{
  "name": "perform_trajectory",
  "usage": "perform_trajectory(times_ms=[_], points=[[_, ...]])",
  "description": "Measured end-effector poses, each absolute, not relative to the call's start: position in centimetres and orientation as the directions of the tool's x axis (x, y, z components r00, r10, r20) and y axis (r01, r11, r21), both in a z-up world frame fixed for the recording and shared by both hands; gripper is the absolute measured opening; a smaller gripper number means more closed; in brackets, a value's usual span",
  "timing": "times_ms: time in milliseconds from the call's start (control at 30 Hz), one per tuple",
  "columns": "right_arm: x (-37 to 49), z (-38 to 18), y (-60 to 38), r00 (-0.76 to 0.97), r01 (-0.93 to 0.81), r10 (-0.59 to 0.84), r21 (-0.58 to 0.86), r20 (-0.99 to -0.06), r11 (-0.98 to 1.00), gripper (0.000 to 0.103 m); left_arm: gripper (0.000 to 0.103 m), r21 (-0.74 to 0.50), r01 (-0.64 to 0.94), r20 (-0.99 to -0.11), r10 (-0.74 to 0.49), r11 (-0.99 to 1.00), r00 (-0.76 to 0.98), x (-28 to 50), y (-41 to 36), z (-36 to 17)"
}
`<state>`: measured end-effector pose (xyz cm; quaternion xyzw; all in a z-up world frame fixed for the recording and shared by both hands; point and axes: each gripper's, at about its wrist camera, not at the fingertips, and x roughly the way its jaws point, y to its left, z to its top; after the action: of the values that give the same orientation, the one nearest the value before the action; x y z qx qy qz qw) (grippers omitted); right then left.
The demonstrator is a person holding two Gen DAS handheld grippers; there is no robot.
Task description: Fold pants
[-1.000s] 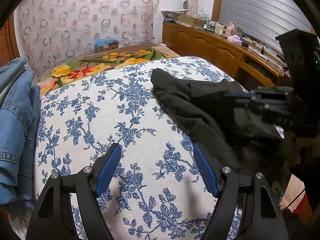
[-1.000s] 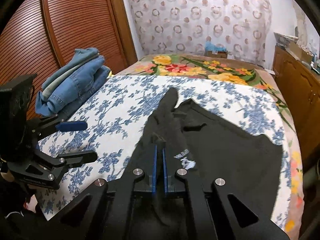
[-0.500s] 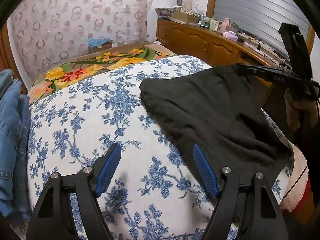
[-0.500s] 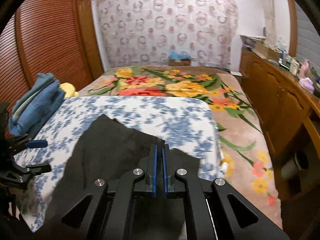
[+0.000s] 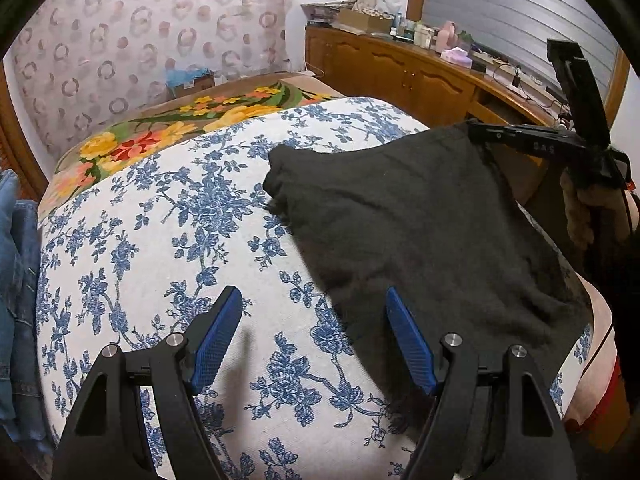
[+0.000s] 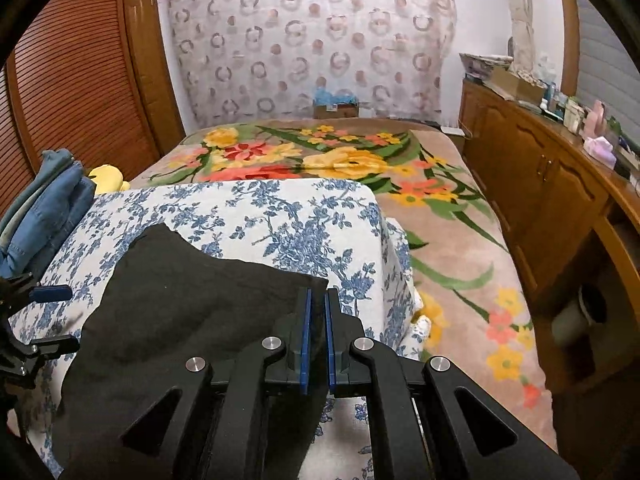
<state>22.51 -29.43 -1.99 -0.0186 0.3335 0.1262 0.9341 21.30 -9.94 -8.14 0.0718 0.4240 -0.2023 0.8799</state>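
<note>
Black pants [image 5: 432, 232] lie spread over the right part of a blue-floral bedcover [image 5: 168, 240]. My right gripper [image 6: 316, 312] is shut on one corner of the black pants [image 6: 192, 312] and holds it lifted off the bed's right side; it shows in the left wrist view [image 5: 480, 134] at the upper right. My left gripper [image 5: 314, 320] is open and empty, just above the bedcover at the near left edge of the pants. It shows in the right wrist view [image 6: 44, 316] at the far left.
Folded blue jeans [image 6: 44, 208] are stacked at the bed's left edge, also in the left wrist view [image 5: 16, 280]. A wooden cabinet [image 6: 540, 184] with clutter runs along the right wall. A floral blanket [image 6: 320, 156] covers the bed's far end.
My right gripper has lifted and pulled the pants to the right, so the bunched cloth is now spread flatter. My left gripper stayed open near the bedcover.
</note>
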Motion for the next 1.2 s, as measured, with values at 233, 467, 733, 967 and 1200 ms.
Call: perform_trajectory(times_ms=[233,467,733,967,1200], points=[[21.4,-1.4,-29.4,0.751,-0.231,0.203,0.038,-0.629,0.972,0.019,0.075,-0.050,0.430,-0.778,-0.305,0.902,0.549,20.7,-10.6,-8.2],[18.7,-1.2,-29.6,0.751,-0.238,0.217,0.051,-0.623,0.970,0.028,0.075,-0.053,0.440,-0.772,-0.317,0.896,0.552,19.5,-11.0,-8.1],[14.1,-1.7,-29.4,0.737,-0.244,0.227,0.062,-0.636,0.968,0.028,0.075,-0.053,0.461,-0.757,-0.336,0.886,0.560,17.2,-11.4,-7.6],[10.2,-2.0,-30.3,0.722,-0.233,0.233,0.087,-0.651,0.968,0.028,0.075,-0.055,0.481,-0.746,-0.356,0.875,0.563,15.0,-11.6,-7.2],[6.7,-2.2,-30.5,0.705,-0.223,0.231,0.100,-0.671,0.970,0.028,0.075,-0.067,0.507,-0.749,-0.379,0.859,0.543,13.3,-12.2,-7.6]])
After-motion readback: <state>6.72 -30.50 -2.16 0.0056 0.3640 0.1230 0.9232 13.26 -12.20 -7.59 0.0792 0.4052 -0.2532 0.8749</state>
